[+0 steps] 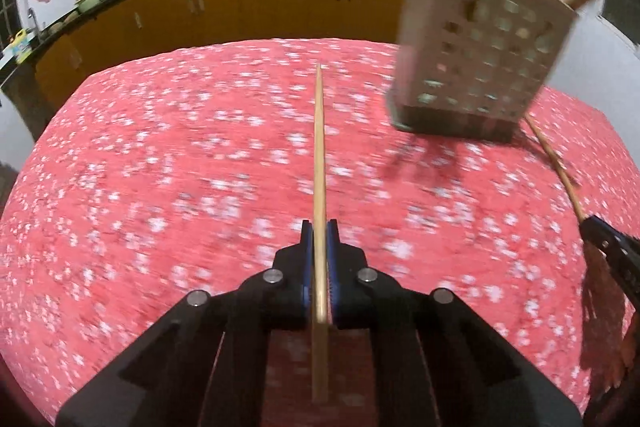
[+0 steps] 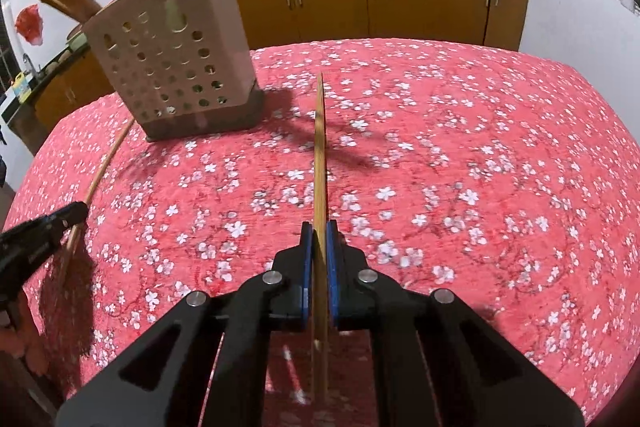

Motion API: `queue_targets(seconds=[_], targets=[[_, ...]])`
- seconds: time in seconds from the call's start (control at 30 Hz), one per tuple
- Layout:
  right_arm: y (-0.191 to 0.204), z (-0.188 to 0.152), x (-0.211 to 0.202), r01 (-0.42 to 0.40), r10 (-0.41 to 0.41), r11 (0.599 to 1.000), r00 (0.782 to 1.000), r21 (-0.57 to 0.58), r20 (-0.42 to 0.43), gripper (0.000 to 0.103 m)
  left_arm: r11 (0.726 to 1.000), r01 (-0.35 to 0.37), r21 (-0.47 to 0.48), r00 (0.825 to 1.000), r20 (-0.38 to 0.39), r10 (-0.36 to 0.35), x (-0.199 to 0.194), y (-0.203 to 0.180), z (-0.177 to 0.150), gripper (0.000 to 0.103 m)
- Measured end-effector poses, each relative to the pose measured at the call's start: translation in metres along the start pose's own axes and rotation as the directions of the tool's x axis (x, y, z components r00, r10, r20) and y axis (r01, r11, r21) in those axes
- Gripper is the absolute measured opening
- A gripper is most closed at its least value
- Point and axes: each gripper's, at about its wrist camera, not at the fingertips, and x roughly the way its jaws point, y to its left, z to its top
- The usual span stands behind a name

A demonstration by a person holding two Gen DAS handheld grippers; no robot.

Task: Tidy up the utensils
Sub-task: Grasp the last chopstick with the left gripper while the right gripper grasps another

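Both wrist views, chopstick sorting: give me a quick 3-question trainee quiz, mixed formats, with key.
1. True or false: the left gripper is shut on a chopstick.
2. Multiple choice: the right gripper is holding
A. nothing
B. a chopstick
C. a spoon
3. Fill in: the perforated utensil holder stands on the red floral ____.

Key
1. True: the stick runs between the closed blue pads.
2. B: it is clamped the same way, pointing forward over the table.
3. Tablecloth: the holder stands on it with wooden handles sticking out of its top.
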Motion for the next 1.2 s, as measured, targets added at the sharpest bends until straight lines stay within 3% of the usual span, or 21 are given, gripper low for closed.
queue_targets(seconds=[0.4,1.2], targets=[[0.002,0.001,0.003,0.007,-0.007,1.0,1.0,-0.009,-0.001,0.008,1.0,0.024,-0.014,1.0,0.013,-0.024,-0.001,0.02,-0.002,0.015],[0.002,0.001,0.006,0.011,-0.011,1.0,1.0,-0.014,-0.002,0.009,0.999,0.037,-0.028,0.999,0.013,-0.036,0.001,0.02,-0.001,0.015]])
